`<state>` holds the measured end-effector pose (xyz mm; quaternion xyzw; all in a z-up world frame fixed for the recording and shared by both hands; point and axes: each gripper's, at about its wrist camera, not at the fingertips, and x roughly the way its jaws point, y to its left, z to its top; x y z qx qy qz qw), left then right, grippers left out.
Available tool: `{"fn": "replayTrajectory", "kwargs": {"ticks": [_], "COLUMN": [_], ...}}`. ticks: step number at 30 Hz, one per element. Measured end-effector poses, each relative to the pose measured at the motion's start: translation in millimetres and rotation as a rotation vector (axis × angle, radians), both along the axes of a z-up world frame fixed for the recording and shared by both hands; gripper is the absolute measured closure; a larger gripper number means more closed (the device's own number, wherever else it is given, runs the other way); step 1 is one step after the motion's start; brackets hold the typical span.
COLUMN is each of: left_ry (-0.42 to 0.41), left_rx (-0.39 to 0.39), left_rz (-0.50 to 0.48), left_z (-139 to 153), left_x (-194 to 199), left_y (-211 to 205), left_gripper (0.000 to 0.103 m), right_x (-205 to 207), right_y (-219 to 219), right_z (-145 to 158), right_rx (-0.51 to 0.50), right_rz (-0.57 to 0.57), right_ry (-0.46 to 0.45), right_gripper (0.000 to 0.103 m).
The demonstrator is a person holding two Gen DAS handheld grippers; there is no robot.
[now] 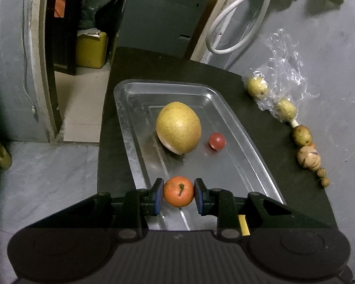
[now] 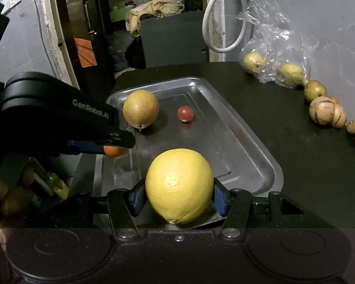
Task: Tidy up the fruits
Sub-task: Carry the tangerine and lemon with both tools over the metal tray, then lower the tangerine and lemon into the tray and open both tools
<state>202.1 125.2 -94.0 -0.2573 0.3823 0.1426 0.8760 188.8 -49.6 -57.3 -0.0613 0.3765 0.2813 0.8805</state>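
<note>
My left gripper is shut on a small orange, held over the near end of the metal tray. From the right wrist view that same orange peeks out under the left gripper's black body at the tray's left edge. My right gripper is shut on a big yellow lemon above the near part of the metal tray. On the tray lie a large yellow-brown pear and a small red fruit.
The tray rests on a dark table. Along the table's right edge runs a row of fruits: yellow-green ones by a clear plastic bag, a striped brown one and small brown ones. A white cable hangs on the grey wall.
</note>
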Motion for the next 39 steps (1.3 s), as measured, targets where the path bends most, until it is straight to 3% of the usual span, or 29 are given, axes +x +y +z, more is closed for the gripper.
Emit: {"fn": "replayTrajectory", "kwargs": {"ticks": [24, 27, 36, 39], "left_ry": [0.062, 0.06, 0.036, 0.025], "left_rx": [-0.011, -0.015, -0.027, -0.031], "left_rz": [-0.027, -0.023, -0.005, 0.001], "left_z": [-8, -7, 4, 7], "left_x": [1, -2, -8, -13], "left_y": [-3, -4, -8, -10], "left_gripper": [0.073, 0.072, 0.045, 0.03], "right_x": [-8, -11, -17, -21], "right_y": [-3, -5, -18, -23], "right_z": [-1, 0, 6, 11], "right_rx": [0.009, 0.008, 0.02, 0.026], "right_rz": [0.03, 0.038, 0.037, 0.045], "right_ry": [-0.004, -0.014, -0.021, -0.033], "right_gripper": [0.044, 0.039, 0.019, 0.013]}}
